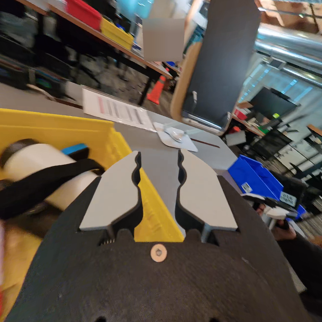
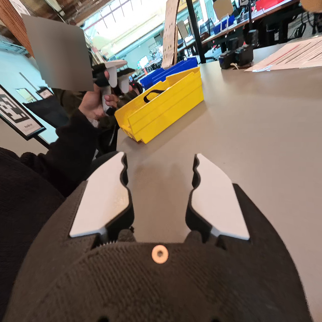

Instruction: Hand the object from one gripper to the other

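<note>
1. Left gripper (image 1: 158, 171) hung over the yellow bin's (image 1: 57, 125) near corner, jaws apart, empty; probably approaching the pick.
2. White roll with black strap (image 1: 37, 171) lay inside that bin.
3. Right gripper (image 2: 160, 172) waited well short of the bin, jaws apart, empty.

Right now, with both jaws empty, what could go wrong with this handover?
1. The left gripper hangs over the yellow bin's wall; diving for the white roll could knock the rim.
2. A black strap crosses the roll, so the jaws might pinch only the strap and the roll would dangle.
3. The right gripper sits low over the table, well away from the bin, so the pass needs a long reach.
</note>
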